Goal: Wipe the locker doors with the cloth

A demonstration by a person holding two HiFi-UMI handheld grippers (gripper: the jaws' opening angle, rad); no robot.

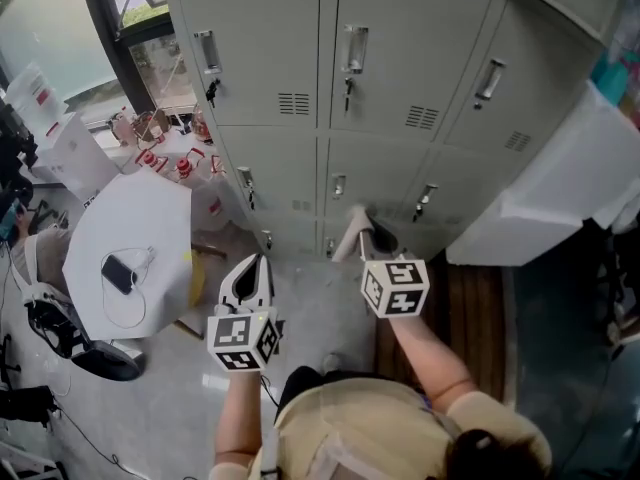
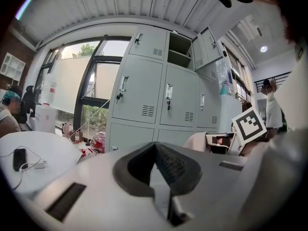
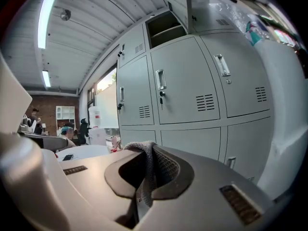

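Observation:
Grey metal locker doors with handles and keys fill the wall ahead; they also show in the left gripper view and in the right gripper view. My right gripper is held low before the bottom row of lockers, apart from the doors. It is shut on a grey knitted cloth, which sticks out between the jaws of the right gripper. My left gripper hangs a little lower and to the left. The left gripper is shut with nothing in it.
A white round table with a phone and cable stands at the left. Bottles sit by the window. A big white object leans at the right. An upper locker door stands open. A person stands far right.

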